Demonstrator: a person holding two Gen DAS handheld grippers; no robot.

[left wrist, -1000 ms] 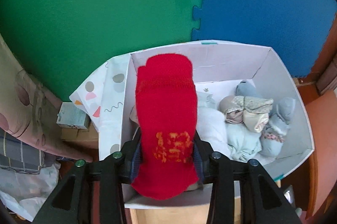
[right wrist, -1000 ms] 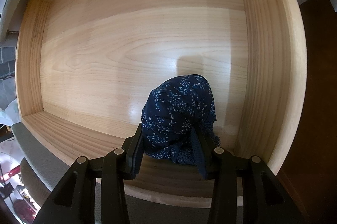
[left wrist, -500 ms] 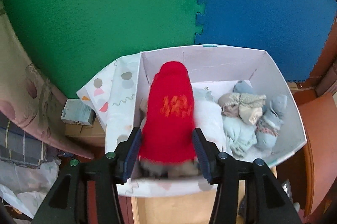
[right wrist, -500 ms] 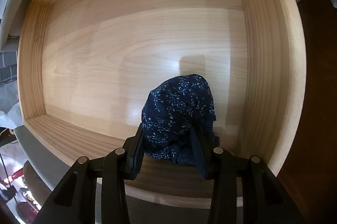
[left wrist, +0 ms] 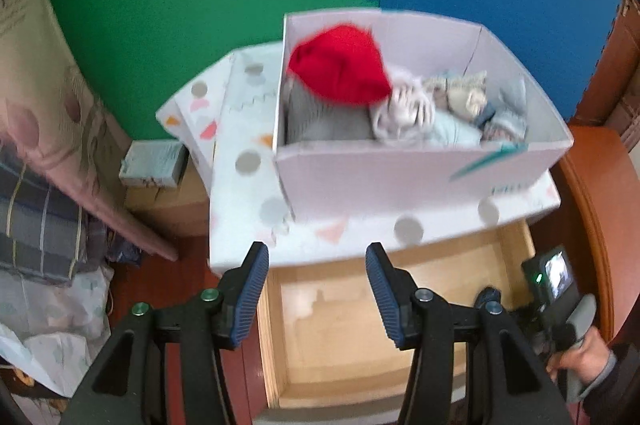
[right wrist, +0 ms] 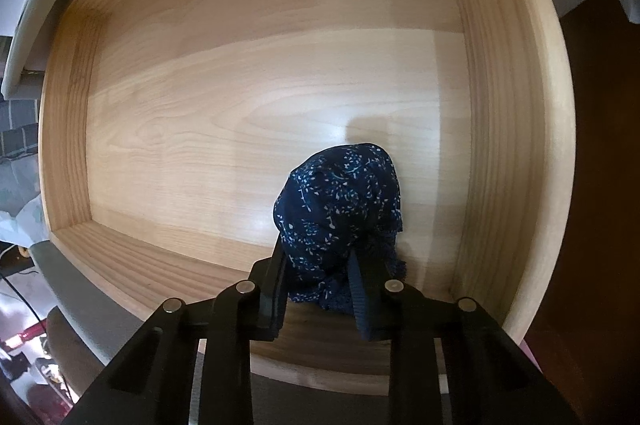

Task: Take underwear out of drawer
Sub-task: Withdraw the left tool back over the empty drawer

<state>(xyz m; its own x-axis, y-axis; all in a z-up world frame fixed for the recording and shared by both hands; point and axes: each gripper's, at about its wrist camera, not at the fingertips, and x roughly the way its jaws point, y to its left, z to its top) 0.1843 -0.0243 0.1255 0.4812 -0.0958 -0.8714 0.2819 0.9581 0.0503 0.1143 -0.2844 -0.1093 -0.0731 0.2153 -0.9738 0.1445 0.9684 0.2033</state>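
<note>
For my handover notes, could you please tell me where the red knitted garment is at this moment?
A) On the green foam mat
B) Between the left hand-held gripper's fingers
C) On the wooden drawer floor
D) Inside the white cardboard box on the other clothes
D: the red knitted garment lies in the white cardboard box atop the other clothes, while the left hand-held gripper is open with nothing between its fingers.

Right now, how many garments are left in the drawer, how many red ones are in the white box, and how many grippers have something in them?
Dark blue patterned underwear in the wooden drawer: 1
Red garment in the white box: 1
Grippers gripping something: 1, the right gripper, on the underwear
Total: 3
</note>
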